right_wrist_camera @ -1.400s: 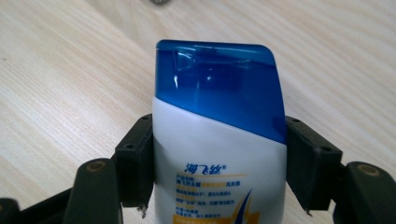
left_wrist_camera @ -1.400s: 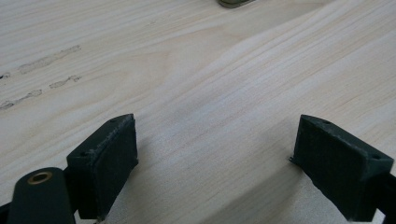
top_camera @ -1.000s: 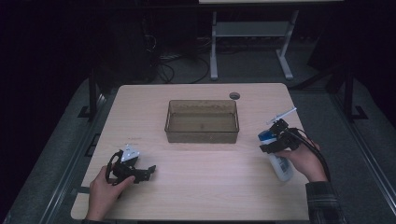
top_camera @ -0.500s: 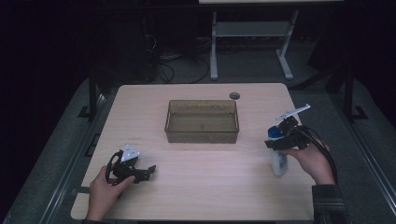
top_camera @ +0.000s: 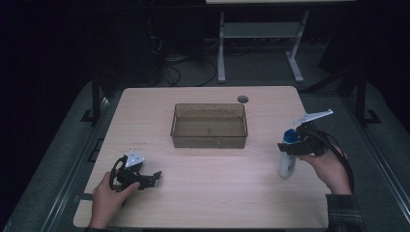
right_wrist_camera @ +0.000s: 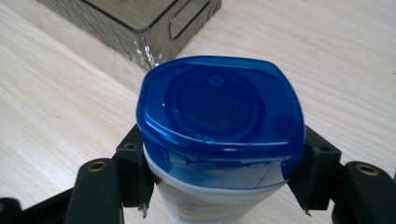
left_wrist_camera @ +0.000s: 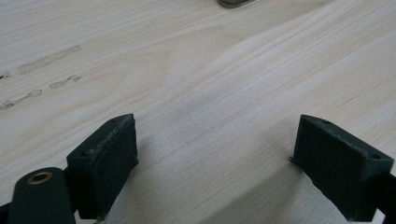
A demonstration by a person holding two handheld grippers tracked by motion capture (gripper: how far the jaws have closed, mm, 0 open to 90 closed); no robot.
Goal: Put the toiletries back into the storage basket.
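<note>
Standing bottle [right_wrist_camera: 219, 140] | clamped below cap; right gripper [right_wrist_camera: 219, 179]

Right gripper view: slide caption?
Right gripper clamps a white bottle below its blue cap, near the clear bin.

We see a white bottle [top_camera: 286, 164] with a blue flip cap [right_wrist_camera: 219, 109]

It stands roughly upright near the table's right edge, clamped just under the cap, right of the brown bin.

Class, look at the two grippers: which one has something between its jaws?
The right gripper: its jaws clamp a blue-capped bottle. The left gripper rests open over bare table.
</note>
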